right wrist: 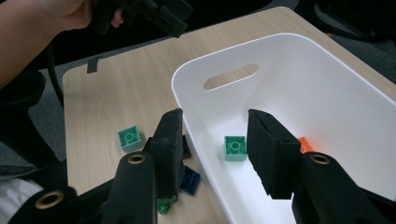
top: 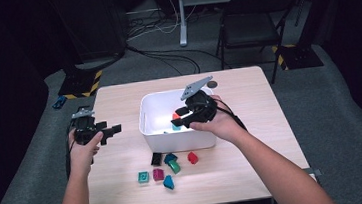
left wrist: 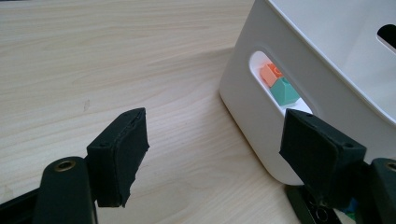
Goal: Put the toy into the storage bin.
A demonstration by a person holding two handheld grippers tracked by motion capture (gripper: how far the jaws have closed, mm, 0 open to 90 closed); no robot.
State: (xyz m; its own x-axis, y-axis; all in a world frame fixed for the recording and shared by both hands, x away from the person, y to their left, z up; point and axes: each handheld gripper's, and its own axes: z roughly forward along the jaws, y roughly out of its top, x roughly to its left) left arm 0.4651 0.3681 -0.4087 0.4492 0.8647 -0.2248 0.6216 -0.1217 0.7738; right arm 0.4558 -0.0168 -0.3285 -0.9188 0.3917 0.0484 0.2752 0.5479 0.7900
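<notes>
**Bricks going into the white bin, one pair of jaws empty above it**

On the left, the left gripper (top: 105, 131) is held just above the wooden table (top: 118, 95), near the bin's left wall. Its jaws stand wide apart with nothing between them, and it looks parked there so as to keep out of the other hand's way.

In the middle sits the white bin (top: 145, 116), with an orange brick (right wrist: 304, 143) and a teal brick (right wrist: 235, 148) lying apart on its floor; both also peek through the handle slot in the left gripper view. The right gripper (top: 182, 120) hangs over the bin's near-right part, jaws parted and empty, straddling the near rim in its own view. I would judge it has nothing left to let go of and is free to head for the next piece.

Near the bin's front wall lie the loose bricks: a green brick (top: 143, 177), a magenta brick (top: 158, 174), a black brick (top: 156, 158), a blue brick (top: 168, 182) and a red brick (top: 192, 157). The bin's tall near wall stands between the right gripper and that cluster, so it must clear the rim first.
</notes>
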